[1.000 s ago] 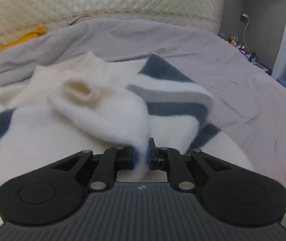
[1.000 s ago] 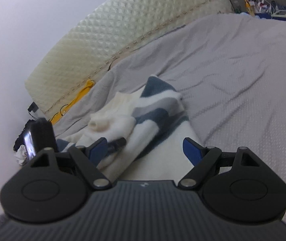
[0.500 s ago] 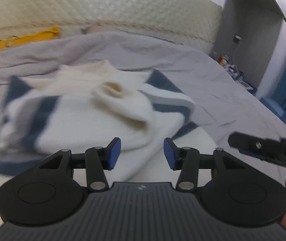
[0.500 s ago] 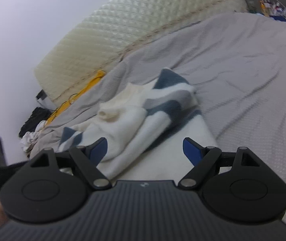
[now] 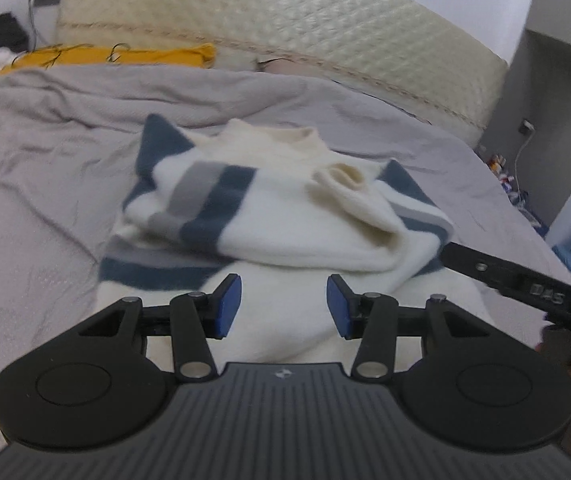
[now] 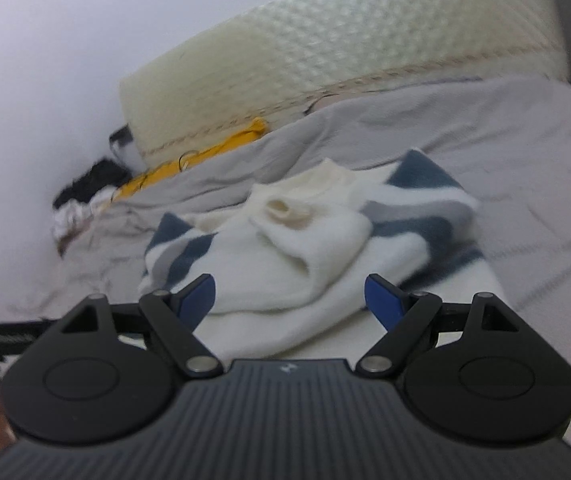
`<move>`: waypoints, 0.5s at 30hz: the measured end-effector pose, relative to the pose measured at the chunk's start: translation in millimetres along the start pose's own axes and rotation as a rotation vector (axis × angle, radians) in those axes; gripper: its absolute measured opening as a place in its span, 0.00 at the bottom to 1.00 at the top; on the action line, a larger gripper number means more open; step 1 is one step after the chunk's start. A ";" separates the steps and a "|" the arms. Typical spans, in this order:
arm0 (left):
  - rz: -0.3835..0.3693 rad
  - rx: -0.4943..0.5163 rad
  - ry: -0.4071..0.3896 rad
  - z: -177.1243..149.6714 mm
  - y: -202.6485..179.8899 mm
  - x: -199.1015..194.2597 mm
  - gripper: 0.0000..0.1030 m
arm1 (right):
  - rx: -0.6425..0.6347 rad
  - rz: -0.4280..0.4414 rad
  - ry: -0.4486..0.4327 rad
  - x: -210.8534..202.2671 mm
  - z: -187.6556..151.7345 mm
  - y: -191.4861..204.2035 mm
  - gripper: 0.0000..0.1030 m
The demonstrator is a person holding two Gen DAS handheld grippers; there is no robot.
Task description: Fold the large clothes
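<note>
A white sweater (image 5: pixel 293 232) with navy and grey stripes lies on the grey bedsheet (image 5: pixel 45 184), both sleeves folded in over its body. A cream cuff (image 5: pixel 345 176) rests on top. My left gripper (image 5: pixel 283 306) is open and empty, just above the sweater's near hem. My right gripper (image 6: pixel 291 296) is open and empty, over the near white part of the sweater (image 6: pixel 305 248). The right gripper's body shows at the right edge of the left wrist view (image 5: pixel 525 284).
A quilted cream headboard (image 5: pixel 285 20) stands behind the bed. A yellow cloth (image 5: pixel 117 56) lies along the head of the bed, with dark and white clothes (image 6: pixel 85 188) at the far left. A cluttered stand (image 5: pixel 505 176) is at the right.
My left gripper let go of the sleeve, opened and pulled back toward the hem. The right gripper swung left and stayed open.
</note>
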State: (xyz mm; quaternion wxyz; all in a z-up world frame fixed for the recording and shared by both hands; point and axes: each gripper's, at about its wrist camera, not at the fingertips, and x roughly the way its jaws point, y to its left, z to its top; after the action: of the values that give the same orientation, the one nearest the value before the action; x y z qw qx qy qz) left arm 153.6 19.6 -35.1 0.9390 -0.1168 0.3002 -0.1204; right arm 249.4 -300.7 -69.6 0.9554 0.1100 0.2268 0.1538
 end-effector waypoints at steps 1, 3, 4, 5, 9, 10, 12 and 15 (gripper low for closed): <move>-0.004 -0.010 0.005 -0.4 4.8 2.4 0.52 | -0.010 -0.002 0.005 7.2 0.7 1.9 0.80; -0.012 -0.023 0.024 -0.7 9.7 11.3 0.52 | -0.053 -0.019 0.022 25.9 1.1 4.5 0.77; -0.020 -0.019 0.032 -1.0 11.0 15.7 0.52 | -0.082 -0.034 0.027 33.9 1.2 5.4 0.75; -0.029 -0.009 0.037 -1.4 11.5 20.0 0.52 | -0.108 -0.048 0.029 41.6 1.3 5.8 0.75; -0.094 -0.103 0.025 -5.0 22.6 37.5 0.52 | -0.165 -0.102 0.043 75.0 3.0 1.9 0.75; -0.094 -0.114 0.023 -5.5 24.8 41.7 0.52 | -0.169 -0.113 0.040 82.3 2.8 0.7 0.75; -0.064 -0.108 0.022 -7.1 27.5 50.4 0.52 | -0.170 -0.124 0.044 98.8 1.1 -2.5 0.75; -0.052 -0.099 0.033 -11.1 34.3 63.4 0.52 | -0.163 -0.156 0.048 120.0 -2.2 -5.4 0.75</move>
State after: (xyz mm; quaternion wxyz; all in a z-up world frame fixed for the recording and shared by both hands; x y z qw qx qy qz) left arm 202.4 31.6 -87.9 0.9236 -0.1687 0.3182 -0.1315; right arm 351.6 -264.2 -120.9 0.9646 0.0104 0.2441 0.0992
